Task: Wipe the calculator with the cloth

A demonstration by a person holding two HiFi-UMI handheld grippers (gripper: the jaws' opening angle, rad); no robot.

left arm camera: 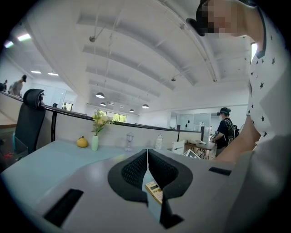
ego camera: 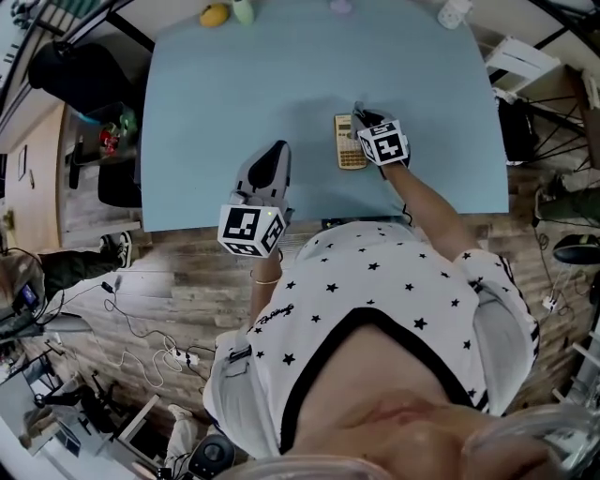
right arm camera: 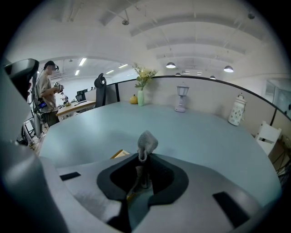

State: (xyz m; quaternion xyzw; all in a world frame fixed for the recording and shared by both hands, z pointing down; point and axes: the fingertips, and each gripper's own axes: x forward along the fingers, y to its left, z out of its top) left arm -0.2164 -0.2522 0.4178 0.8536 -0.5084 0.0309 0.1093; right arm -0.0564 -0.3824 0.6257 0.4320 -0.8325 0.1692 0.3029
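Observation:
A gold-coloured calculator (ego camera: 350, 142) lies flat on the light blue table (ego camera: 234, 94), right of centre and near the front edge. My right gripper (ego camera: 367, 119) hovers over the calculator's far right corner, shut on a small grey cloth (right arm camera: 146, 144) that bunches up above the jaw tips. In the right gripper view a corner of the calculator (right arm camera: 120, 154) peeks out left of the jaws. My left gripper (ego camera: 277, 150) rests lower left of the calculator, shut with nothing between its fingers. The calculator (left arm camera: 154, 191) shows below its closed jaws.
Along the table's far edge stand a yellow gourd (ego camera: 215, 14), a pale green vase (ego camera: 243, 9), a small lamp (right arm camera: 182, 98) and a white jar (ego camera: 454, 13). A black chair (ego camera: 80, 75) sits off the left side. Another person (left arm camera: 224, 129) stands in the distance.

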